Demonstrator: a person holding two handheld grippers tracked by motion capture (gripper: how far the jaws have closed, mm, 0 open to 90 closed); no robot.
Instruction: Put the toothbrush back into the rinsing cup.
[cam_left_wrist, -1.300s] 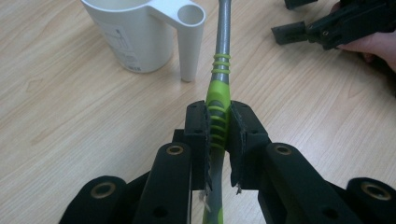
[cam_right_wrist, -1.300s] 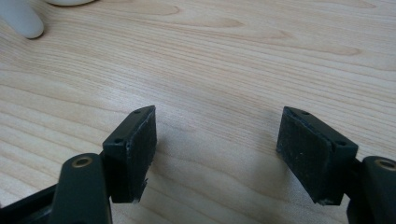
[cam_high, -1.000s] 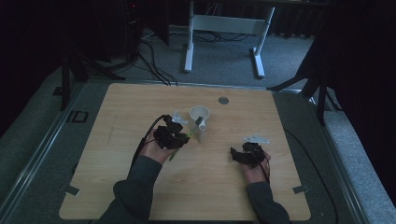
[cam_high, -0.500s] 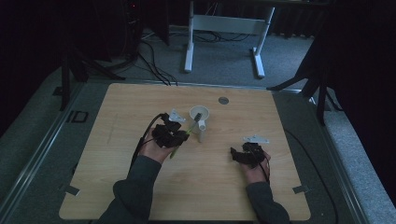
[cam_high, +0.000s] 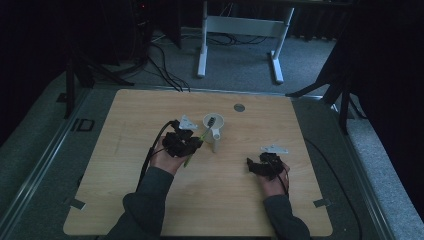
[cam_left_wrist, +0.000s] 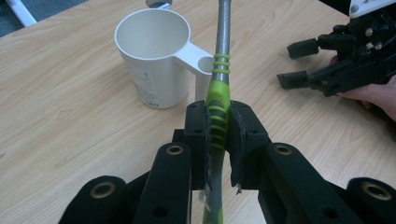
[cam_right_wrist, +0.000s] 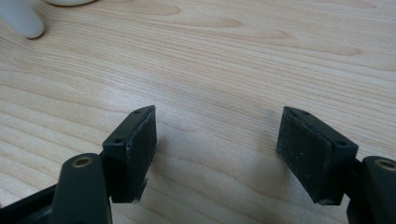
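Note:
A white measuring cup (cam_high: 213, 123) (cam_left_wrist: 152, 60) with a side handle stands near the middle of the wooden table (cam_high: 125, 200). My left gripper (cam_high: 192, 145) (cam_left_wrist: 218, 126) is shut on the green ribbed grip of a grey-shafted utensil (cam_left_wrist: 219, 102) (cam_high: 204, 134). The shaft runs up past the cup's handle, and its dark far end sits in the cup in the high view. To the right of the cup, my right gripper (cam_high: 252, 166) (cam_right_wrist: 217, 149) rests low over bare wood, open, with nothing between its pads. It also appears in the left gripper view (cam_left_wrist: 336, 70).
A small round grey disc (cam_high: 239, 107) is set in the table's far edge. A white desk frame (cam_high: 240, 30) and cables lie on the floor beyond the table. The white foot of the cup's handle (cam_right_wrist: 21, 21) lies at the top left of the right gripper view.

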